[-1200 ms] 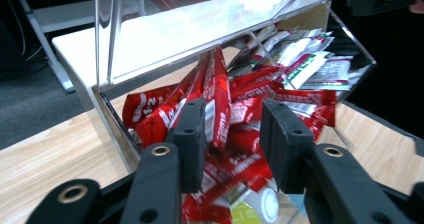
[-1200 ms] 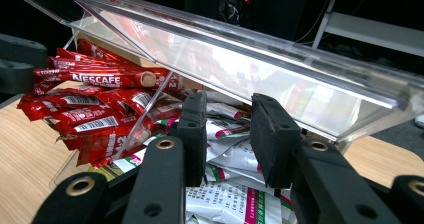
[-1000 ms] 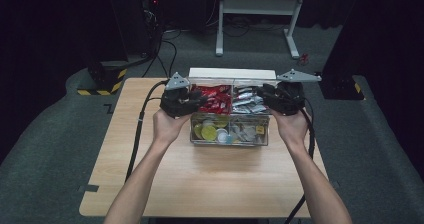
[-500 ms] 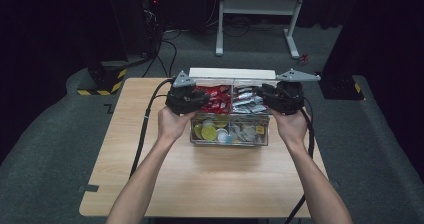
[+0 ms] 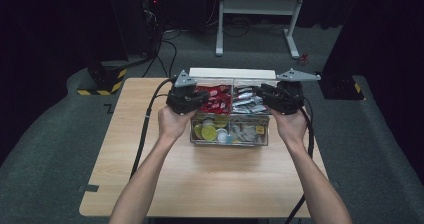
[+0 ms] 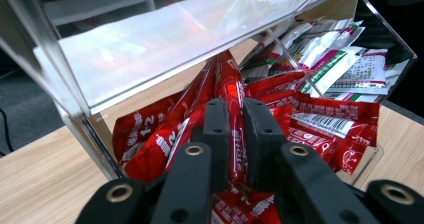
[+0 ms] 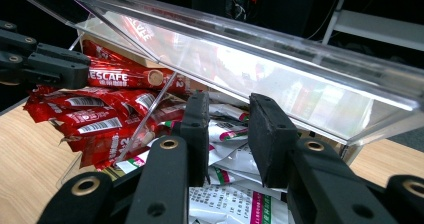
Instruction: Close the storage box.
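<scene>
A clear acrylic box (image 5: pixel 229 143) stands on the wooden table with its lid (image 6: pixel 150 44) raised. Red coffee sachets (image 5: pixel 216 98) fill its back left compartment and white sachets (image 5: pixel 246 103) the back right one. My left gripper (image 5: pixel 202 98) reaches into the red pile. Its jaws have just been closing and now pinch one red stick sachet (image 6: pixel 236 91) between the pads, so the left gripper (image 6: pixel 237 121) is shut on it. My right gripper (image 5: pixel 262 95) dips into the white pile. In its own view the right gripper (image 7: pixel 227 121) has a white sachet (image 7: pixel 226 134) between its pads.
The front compartments hold round yellow and pale pods (image 5: pixel 210 132) and small packets (image 5: pixel 247 132). The lid (image 7: pixel 260 64) slopes over both grippers. The left gripper (image 7: pixel 45 64) shows across the divider. Bare table (image 5: pixel 215 184) lies in front of the box, and dark floor surrounds it.
The left gripper has edged slightly toward the red compartment. The right hand and the box have stayed where they were.
</scene>
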{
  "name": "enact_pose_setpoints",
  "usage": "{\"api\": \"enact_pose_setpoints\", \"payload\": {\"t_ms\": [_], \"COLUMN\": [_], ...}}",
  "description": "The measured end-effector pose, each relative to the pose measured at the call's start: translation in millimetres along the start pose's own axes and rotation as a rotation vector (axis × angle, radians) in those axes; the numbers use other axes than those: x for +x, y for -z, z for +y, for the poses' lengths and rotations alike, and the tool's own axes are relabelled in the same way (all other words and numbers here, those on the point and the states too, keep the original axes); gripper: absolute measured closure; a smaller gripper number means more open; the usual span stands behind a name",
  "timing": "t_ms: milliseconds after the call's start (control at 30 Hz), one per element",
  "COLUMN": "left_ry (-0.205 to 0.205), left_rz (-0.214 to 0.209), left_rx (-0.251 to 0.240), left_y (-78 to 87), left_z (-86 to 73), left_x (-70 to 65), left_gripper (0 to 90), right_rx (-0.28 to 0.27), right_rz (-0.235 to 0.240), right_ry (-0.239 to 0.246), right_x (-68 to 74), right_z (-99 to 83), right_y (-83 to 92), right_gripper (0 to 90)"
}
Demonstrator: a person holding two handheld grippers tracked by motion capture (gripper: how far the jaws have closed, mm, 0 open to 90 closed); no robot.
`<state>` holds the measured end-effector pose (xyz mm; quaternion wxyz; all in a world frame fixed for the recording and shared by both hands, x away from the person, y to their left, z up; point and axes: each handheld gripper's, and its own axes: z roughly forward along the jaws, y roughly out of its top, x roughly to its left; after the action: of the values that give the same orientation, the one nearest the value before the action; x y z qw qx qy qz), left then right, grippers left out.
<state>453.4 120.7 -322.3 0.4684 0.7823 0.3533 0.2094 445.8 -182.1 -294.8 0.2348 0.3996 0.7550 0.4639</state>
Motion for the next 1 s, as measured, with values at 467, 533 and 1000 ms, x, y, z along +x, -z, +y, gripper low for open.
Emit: {"api": "enact_pose_setpoints", "payload": {"t_ms": [467, 533, 1000], "left_ry": [-0.007, 0.000, 0.013], "left_rz": [-0.019, -0.023, -0.044], "left_rx": [-0.007, -0.011, -0.034], "left_y": [11.2, 12.5, 29.9], "left_z": [-0.3, -0.6, -4.3], "left_x": [-0.9, 0.0, 6.0], "left_gripper": [84.4, 84.5, 85.1], "right_rx": [0.011, 0.012, 0.015], "right_rz": [-0.013, -0.012, -0.019], "right_ry": [0.007, 0.006, 0.012], "right_x": [1.9, 1.7, 2.7], "right_z": [2.3, 2.4, 2.8], "right_y": [-1.7, -1.6, -3.2], "right_gripper": [69.7, 69.8, 69.8]}}
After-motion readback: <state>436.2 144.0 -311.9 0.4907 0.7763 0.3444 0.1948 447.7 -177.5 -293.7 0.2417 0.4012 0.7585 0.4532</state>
